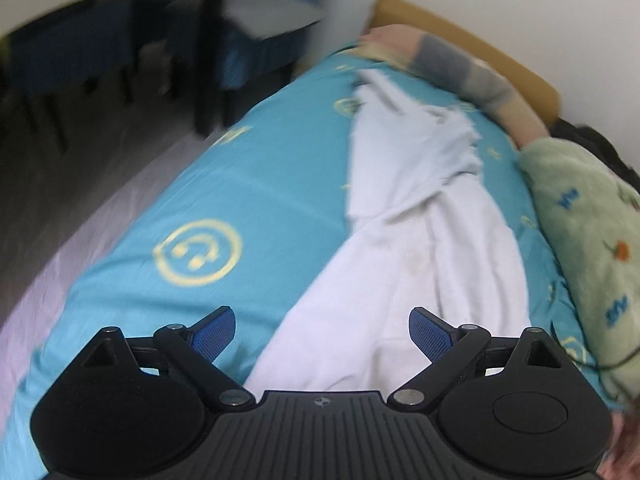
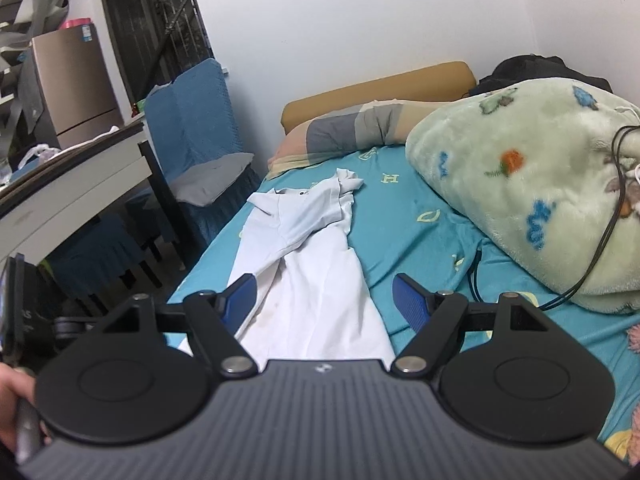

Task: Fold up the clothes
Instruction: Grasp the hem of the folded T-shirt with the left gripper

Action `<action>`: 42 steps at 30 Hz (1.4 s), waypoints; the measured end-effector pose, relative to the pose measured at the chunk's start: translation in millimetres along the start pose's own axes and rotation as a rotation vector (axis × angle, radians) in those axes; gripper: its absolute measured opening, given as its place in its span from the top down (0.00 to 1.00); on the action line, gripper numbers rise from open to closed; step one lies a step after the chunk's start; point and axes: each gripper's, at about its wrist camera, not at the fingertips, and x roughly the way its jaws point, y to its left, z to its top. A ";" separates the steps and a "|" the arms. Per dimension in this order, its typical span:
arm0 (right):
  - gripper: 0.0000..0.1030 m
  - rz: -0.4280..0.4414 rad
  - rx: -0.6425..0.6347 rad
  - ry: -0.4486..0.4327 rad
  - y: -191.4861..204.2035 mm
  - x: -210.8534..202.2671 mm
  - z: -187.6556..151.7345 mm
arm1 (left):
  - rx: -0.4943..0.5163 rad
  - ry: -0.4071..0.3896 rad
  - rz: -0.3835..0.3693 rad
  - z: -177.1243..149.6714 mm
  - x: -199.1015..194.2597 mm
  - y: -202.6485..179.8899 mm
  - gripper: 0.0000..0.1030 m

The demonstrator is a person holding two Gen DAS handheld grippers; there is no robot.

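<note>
Matt white woven cloth makes up the shirt (image 2: 308,248), lying creased on the smooth turquoise cotton-like bedsheet (image 2: 404,216), beside a fluffy pale-green fleece blanket (image 2: 520,184), while each gripper's pads (image 2: 242,294) are ribbed blue rubbery plastic on matt black plastic arms.

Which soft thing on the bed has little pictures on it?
The fluffy green blanket. It has blue and orange pictures, while the pillow only has grey and tan stripes and the white shirt is plain.

shirt (image 2: 304,280) hem hidden behind tool, chair (image 1: 240,40) blurred
</note>
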 end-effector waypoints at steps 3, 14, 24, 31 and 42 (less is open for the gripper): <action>0.26 0.040 0.038 0.043 -9.4 7.3 -7.5 | -0.110 0.070 0.026 0.3 6.6 17.4 0.11; 0.26 0.054 0.088 0.118 -24.1 26.3 -16.5 | -0.269 0.213 0.101 -11.9 34.0 43.4 0.29; 0.26 0.042 0.090 0.153 -25.2 32.0 -17.8 | -0.114 0.266 0.103 -21.0 22.5 20.4 0.91; 0.26 0.055 0.081 0.168 -22.2 35.6 -18.7 | 0.274 0.107 0.114 -37.7 -26.2 -39.9 0.98; 0.26 0.034 0.107 0.186 -31.8 40.4 -20.4 | 0.673 0.026 -0.113 -114.6 -45.2 -135.1 0.99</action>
